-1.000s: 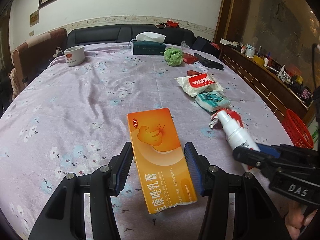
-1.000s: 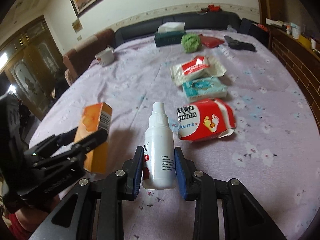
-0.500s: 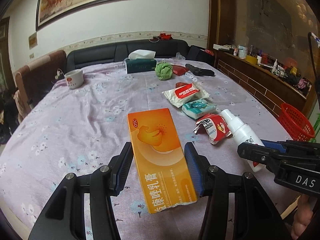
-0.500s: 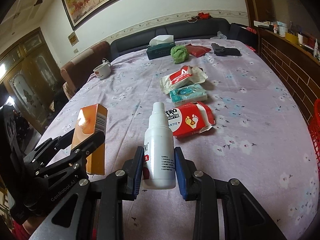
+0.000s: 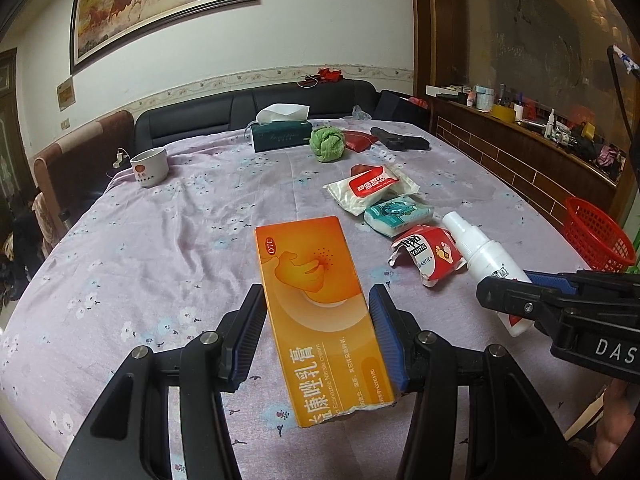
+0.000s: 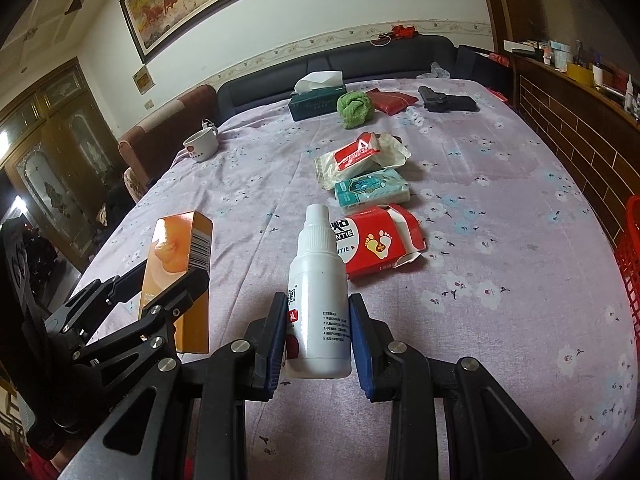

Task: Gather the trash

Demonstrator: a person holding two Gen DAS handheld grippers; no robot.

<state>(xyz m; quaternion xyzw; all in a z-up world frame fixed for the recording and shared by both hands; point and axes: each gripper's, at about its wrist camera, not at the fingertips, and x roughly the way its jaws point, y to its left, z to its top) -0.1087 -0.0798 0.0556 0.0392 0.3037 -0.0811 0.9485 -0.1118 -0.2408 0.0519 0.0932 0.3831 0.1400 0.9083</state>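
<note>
My left gripper (image 5: 318, 332): clamped on the orange cream box (image 5: 320, 304), held above the surface (image 5: 160, 240).
My right gripper (image 6: 318, 332): closed on the white spray bottle (image 6: 318, 304), nozzle pointing away from me.
Ahead on the surface: torn red packet (image 6: 380, 244), teal tissue pack (image 6: 372, 188), white wipes pack (image 6: 360, 158), in a row, each just beside the next.
Far end: green cloth ball (image 5: 327, 144), tissue box (image 5: 280, 132), mug (image 5: 150, 166), a dark object (image 6: 446, 101).
Right edge: red basket (image 5: 598, 236), beyond the bottle.
</note>
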